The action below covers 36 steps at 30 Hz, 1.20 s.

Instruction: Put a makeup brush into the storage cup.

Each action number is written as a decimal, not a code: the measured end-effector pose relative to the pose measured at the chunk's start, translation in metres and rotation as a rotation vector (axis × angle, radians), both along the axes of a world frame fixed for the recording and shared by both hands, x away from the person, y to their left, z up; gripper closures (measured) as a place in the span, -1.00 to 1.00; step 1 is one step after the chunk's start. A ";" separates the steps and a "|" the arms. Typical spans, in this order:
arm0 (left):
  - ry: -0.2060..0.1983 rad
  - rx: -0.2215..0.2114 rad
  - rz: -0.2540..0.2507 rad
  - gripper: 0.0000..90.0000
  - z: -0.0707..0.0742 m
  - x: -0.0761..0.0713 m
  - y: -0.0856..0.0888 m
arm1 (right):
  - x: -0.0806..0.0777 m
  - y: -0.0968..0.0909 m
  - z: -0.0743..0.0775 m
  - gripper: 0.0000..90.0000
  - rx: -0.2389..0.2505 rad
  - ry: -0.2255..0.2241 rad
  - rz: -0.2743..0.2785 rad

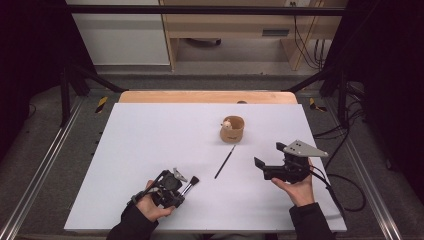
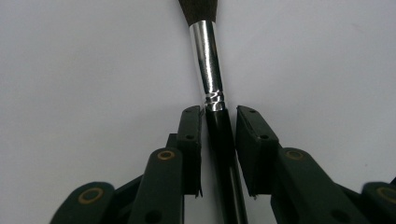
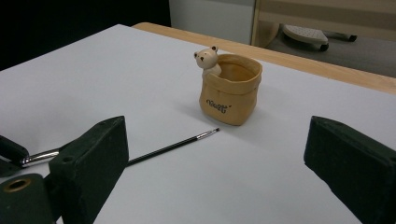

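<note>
My left gripper sits low at the near edge of the table, held in my left hand. In the left gripper view its two black jaws stand close on either side of the brush's dark handle, just below the shiny metal ferrule. The left pad lies against the handle; on the right a thin gap seems to remain, so I cannot tell whether the pinch is complete. The makeup brush points away from me along the jaws, with its dark bristles at the top edge of that view. From the high view, the brush head pokes out of the gripper toward the right and rests on the white surface.

A little farther out, toward the middle of the table, lies a thin paintbrush with a black handle, slanted, well apart from the makeup brush. Its tip points toward a small tan pot with a little bear figure perched at its rim. The pot stands upright, just beyond the paintbrush tip and not touching it.

My right gripper hovers at the right side of the table in my right hand, its jaws spread wide with nothing between them, facing the pot and the paintbrush.
</note>
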<state>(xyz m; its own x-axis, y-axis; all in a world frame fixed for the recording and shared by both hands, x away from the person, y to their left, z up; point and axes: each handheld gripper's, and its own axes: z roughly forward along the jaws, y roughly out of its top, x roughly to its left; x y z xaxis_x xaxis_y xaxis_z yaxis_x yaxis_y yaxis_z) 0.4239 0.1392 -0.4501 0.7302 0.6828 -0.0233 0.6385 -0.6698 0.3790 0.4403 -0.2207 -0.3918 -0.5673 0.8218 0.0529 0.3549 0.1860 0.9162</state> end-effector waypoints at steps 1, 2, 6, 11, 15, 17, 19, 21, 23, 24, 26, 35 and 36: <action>0.000 0.004 0.000 0.61 0.000 0.000 0.000 | 0.000 0.000 0.000 -0.84 0.001 0.000 0.001; 0.000 0.007 0.000 0.61 0.000 0.000 0.000 | 0.000 0.000 0.000 -0.84 0.001 0.000 0.001; 0.003 0.012 0.000 0.66 0.001 0.001 0.000 | 0.001 0.000 -0.001 -0.85 -0.001 0.001 0.004; 0.002 0.019 0.002 0.70 0.001 0.000 -0.001 | 0.001 0.000 -0.001 -0.85 0.001 0.004 0.005; 0.002 0.020 -0.001 0.75 0.001 0.000 -0.001 | 0.001 0.001 -0.001 -0.85 0.002 0.005 0.005; 0.002 0.020 -0.002 0.75 0.001 0.000 -0.001 | 0.001 0.001 -0.001 -0.85 0.002 0.007 0.005; 0.001 0.019 -0.003 0.75 0.001 0.000 -0.001 | 0.001 0.001 -0.001 -0.85 0.003 0.008 0.005; 0.002 0.018 -0.005 0.75 0.001 0.001 -0.001 | 0.001 0.001 -0.001 -0.85 0.003 0.008 0.005; 0.003 0.017 -0.008 0.75 0.001 0.001 -0.001 | 0.001 0.001 -0.001 -0.84 0.002 0.007 0.006; 0.002 0.016 -0.010 0.75 0.001 0.001 -0.001 | 0.001 0.001 -0.001 -0.84 0.003 0.007 0.006; 0.000 0.014 -0.011 0.75 0.001 0.001 -0.001 | 0.001 0.001 -0.001 -0.84 0.003 0.008 0.006; -0.017 -0.008 -0.044 0.75 0.007 -0.002 0.001 | 0.000 0.001 -0.001 -0.84 0.005 0.006 0.009; -0.029 -0.016 -0.040 0.75 0.009 -0.003 0.002 | 0.000 0.001 -0.001 -0.84 0.006 0.006 0.009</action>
<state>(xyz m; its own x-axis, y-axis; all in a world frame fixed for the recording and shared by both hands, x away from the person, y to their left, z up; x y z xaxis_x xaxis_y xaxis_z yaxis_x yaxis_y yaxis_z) 0.4214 0.1409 -0.4414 0.7574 0.6529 -0.0122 0.5999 -0.6883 0.4078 0.4407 -0.2200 -0.3923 -0.5745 0.8163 0.0606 0.3584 0.1843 0.9152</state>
